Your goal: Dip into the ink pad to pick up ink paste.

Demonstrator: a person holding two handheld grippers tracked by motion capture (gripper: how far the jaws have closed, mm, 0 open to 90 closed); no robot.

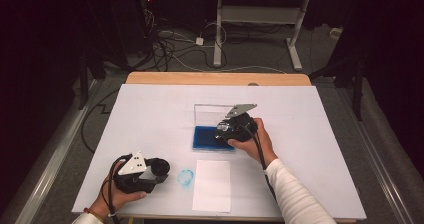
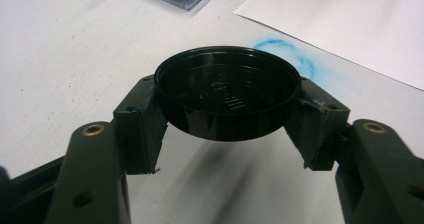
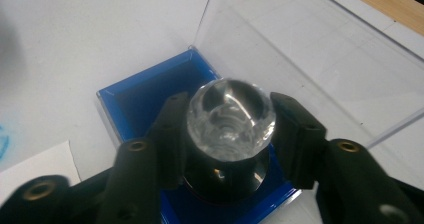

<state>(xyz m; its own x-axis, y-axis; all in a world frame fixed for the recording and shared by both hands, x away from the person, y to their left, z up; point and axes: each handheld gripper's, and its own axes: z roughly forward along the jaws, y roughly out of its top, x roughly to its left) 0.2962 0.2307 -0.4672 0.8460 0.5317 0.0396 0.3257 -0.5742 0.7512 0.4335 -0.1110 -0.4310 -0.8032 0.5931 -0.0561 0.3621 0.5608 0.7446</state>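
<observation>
The right gripper (image 3: 227, 129) has its fingers clamped on a stamp with a clear knob (image 3: 231, 118), standing on the blue ink pad (image 3: 145, 101) in its open case at mid-bench. The left gripper (image 2: 227, 116) grips the black cap (image 2: 227, 91) near the white paper (image 1: 212, 185). Inking well likely calls for pressing straight down, evenly, then lifting without sliding

Near left on the white table sheet (image 1: 150, 109): left gripper (image 1: 159, 169) around a round black plastic cap (image 2: 227, 91). Right of it, a blue ink smudge (image 1: 185, 177), then a white paper sheet (image 1: 212, 185). Farther off, mid-table: right gripper (image 3: 229, 134) gripping a clear-knobbed stamp (image 3: 230, 119) in the blue ink pad (image 1: 205, 136), clear plastic lid (image 1: 212, 114) upright behind.
</observation>
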